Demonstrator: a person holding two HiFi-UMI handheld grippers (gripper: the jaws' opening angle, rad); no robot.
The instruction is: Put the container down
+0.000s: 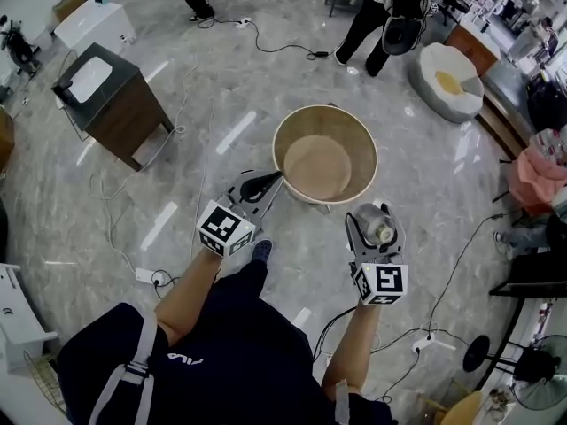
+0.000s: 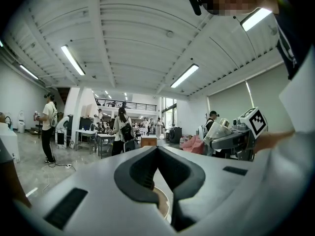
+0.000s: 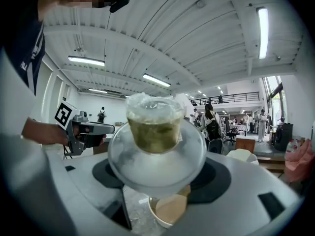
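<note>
My right gripper [image 1: 377,230] is shut on a clear plastic container [image 1: 381,228] with a wide rim and greenish contents. In the right gripper view the container [image 3: 155,132] fills the middle, pinched between the dark pads [image 3: 219,181], with the gripper [image 3: 157,173] held above the floor. A big round beige tub [image 1: 292,127] stands on the floor just ahead of both grippers; its inside shows below the container as the tub [image 3: 170,210]. My left gripper [image 1: 271,181] is shut and empty, its tip over the tub's near left rim. Its tips meet in the left gripper view [image 2: 157,150].
A dark wooden cabinet [image 1: 111,104] stands at left, a white box [image 1: 93,25] behind it. Cables and a power strip [image 1: 146,277] lie on the marble floor. People [image 1: 376,16] stand beyond the tub. A white beanbag [image 1: 447,82] and a fan [image 1: 532,374] are at right.
</note>
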